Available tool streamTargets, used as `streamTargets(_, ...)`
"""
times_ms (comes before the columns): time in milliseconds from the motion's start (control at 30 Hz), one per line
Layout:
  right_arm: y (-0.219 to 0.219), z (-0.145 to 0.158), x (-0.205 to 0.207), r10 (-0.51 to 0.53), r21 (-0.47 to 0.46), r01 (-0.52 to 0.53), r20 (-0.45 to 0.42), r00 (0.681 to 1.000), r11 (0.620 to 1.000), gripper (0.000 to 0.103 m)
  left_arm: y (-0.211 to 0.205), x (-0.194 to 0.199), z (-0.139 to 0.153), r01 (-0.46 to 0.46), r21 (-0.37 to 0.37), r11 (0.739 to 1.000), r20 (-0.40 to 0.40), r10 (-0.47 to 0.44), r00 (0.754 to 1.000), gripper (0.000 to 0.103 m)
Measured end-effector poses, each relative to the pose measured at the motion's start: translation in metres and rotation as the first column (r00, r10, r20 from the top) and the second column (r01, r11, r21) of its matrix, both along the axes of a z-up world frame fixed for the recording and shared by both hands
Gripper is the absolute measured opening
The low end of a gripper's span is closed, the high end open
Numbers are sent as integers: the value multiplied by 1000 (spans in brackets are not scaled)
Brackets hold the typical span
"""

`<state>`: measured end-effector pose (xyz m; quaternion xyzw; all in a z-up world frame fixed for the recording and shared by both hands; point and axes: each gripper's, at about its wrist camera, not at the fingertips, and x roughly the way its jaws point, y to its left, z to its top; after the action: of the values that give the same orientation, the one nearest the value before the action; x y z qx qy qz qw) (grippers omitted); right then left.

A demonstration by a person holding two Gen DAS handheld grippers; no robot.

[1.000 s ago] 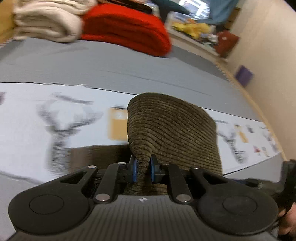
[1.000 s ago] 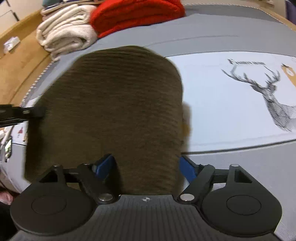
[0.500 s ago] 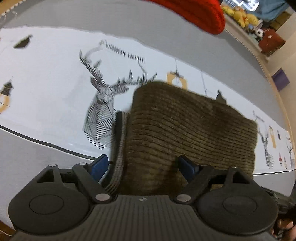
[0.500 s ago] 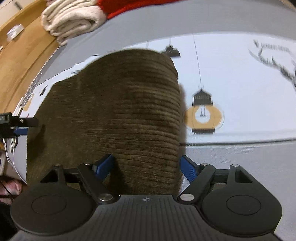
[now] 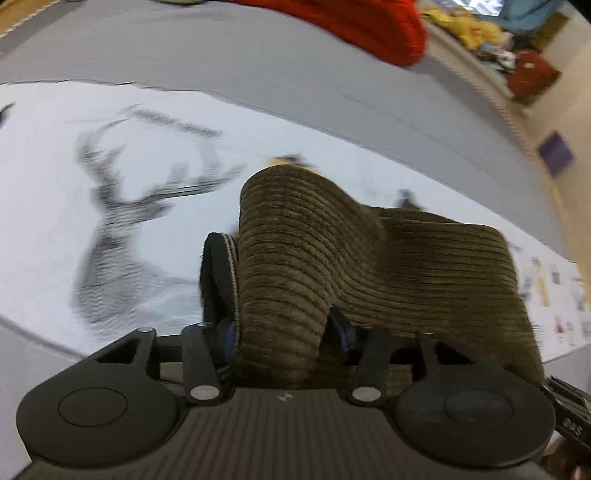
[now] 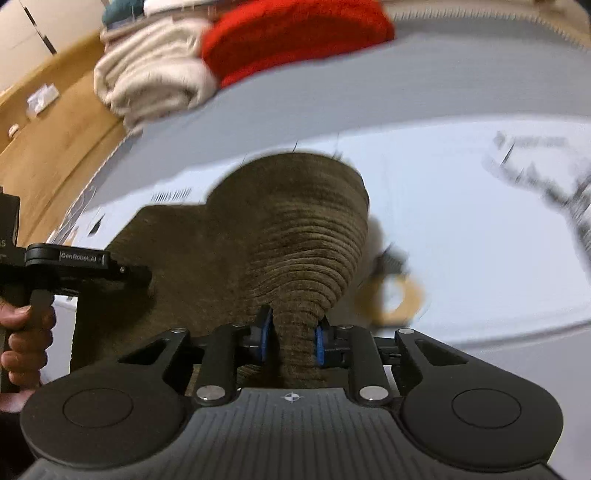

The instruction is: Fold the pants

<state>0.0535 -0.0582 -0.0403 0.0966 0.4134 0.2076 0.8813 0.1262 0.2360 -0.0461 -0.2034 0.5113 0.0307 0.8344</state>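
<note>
Item: pants (image 5: 369, 266), brown corduroy, bunched at centre of deer-print sheet (image 5: 55, 206) on grey bed.

Left gripper (image 5: 282, 328): jaws just narrowed, half-wide, thick fold pinched between.

Right gripper (image 6: 291, 339): jaws just closed narrow, ridge of cloth clamped.

Red blanket (image 6: 295, 33) noted at 12 o'clock, cream one (image 6: 151, 81) at 10.

Risk: layers judged liable to slip from left pinch if lifted unevenly; fold skewed, dark waistband (image 5: 216, 273) exposed at 9 o'clock.

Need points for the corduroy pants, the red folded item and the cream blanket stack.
corduroy pants (image 6: 303, 221), right wrist view, on the raised ribbed hump above the blue pads.
red folded item (image 6: 291, 40), right wrist view, on its top surface.
cream blanket stack (image 6: 155, 77), right wrist view, on the middle folds.
</note>
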Motion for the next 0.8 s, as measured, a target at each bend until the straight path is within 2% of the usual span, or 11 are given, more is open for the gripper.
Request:
streamTargets(133, -38, 17, 12, -65, -78, 69, 53, 996, 995, 21, -44, 22, 3, 75, -67, 995, 48, -72, 996, 47)
streamTargets(233, -57, 30, 21, -47, -245, 78, 132, 990, 966, 20, -79, 38, 5, 152, -72, 986, 88, -145, 986, 46)
streamTargets(300, -71, 36, 31, -24, -336, 73, 148, 989, 939, 21, -98, 44, 8, 176, -5, 984, 114, -174, 978, 47)
streamTargets(400, -95, 32, 50, -46, -391, 68, 65, 997, 918, 24, -115, 45, 23, 186, 186, 965, 179, -220, 959, 53)
streamTargets(467, -109, 32, 48, -92, -405, 123, 97, 991, 906, 25, -118, 42, 30, 200, 224, 954, 217, -249, 944, 48)
streamTargets(500, -115, 34, 43, -95, -398, 141, 134, 986, 906, 25, -115, 41, 34, 215, 202, 956, 239, -261, 935, 42)
streamTargets(567, -127, 35, 31, -105, -321, 162, 189, 976, 933, 25, -110, 37, 36, 265, 114, 958, 282, -287, 916, 15)
streamTargets(633, -133, 29, 23, -94, -252, 130, 150, 984, 959, 25, -111, 35, 37, 321, 67, 945, 300, -326, 896, 14)
streamTargets(733, -126, 29, 19, 25, -187, 0, 129, 991, 982, 26, -121, 37, 25, 414, 60, 909, 241, -415, 877, 14)
streamTargets(767, -122, 25, 17, 75, -205, -51, 110, 991, 977, 26, -125, 39, 15, 435, 75, 897, 190, -441, 877, 12)
streamTargets(800, -116, 16, 17, 127, -250, -107, 63, 990, 962, 27, -127, 41, 4, 431, 106, 896, 136, -442, 887, 4)
